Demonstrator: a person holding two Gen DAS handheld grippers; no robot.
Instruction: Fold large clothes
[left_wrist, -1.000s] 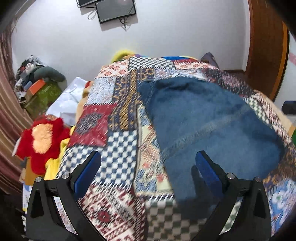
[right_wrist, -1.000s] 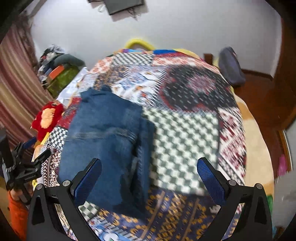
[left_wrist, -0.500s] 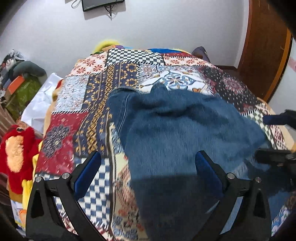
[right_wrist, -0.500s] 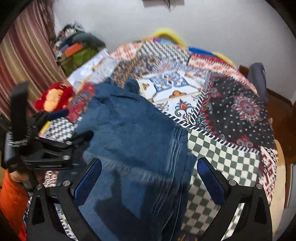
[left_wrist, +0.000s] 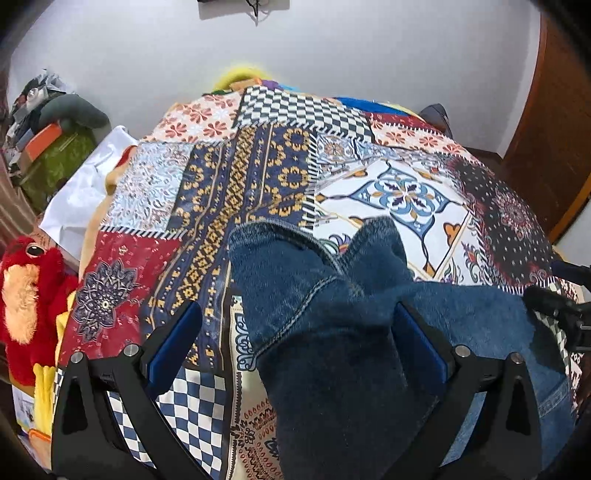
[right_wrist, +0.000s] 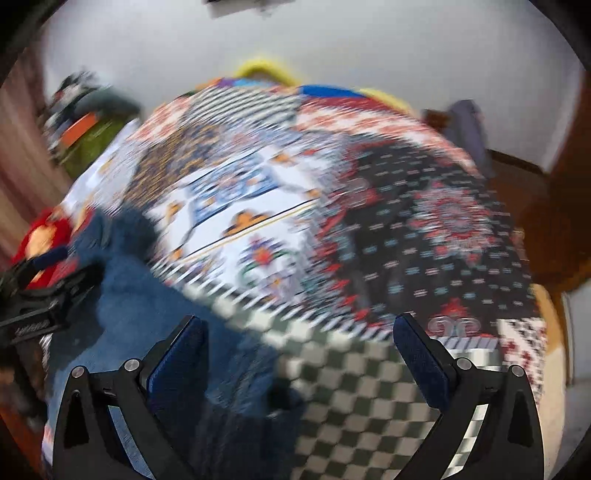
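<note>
The jeans (left_wrist: 332, 332) lie bunched on the quilt (left_wrist: 236, 177), in the lower centre of the left view and the lower left of the blurred right view. The left gripper (left_wrist: 295, 332) is spread wide over them, holding nothing. The right gripper (right_wrist: 297, 347) is also wide and empty. No writing is readable. A red plush (left_wrist: 26, 302) sits at the left edge.

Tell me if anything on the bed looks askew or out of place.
The jeans lie rumpled on the patchwork bedspread, their far end bunched into two humps instead of flat. Nothing looks spilled or damaged.
</note>
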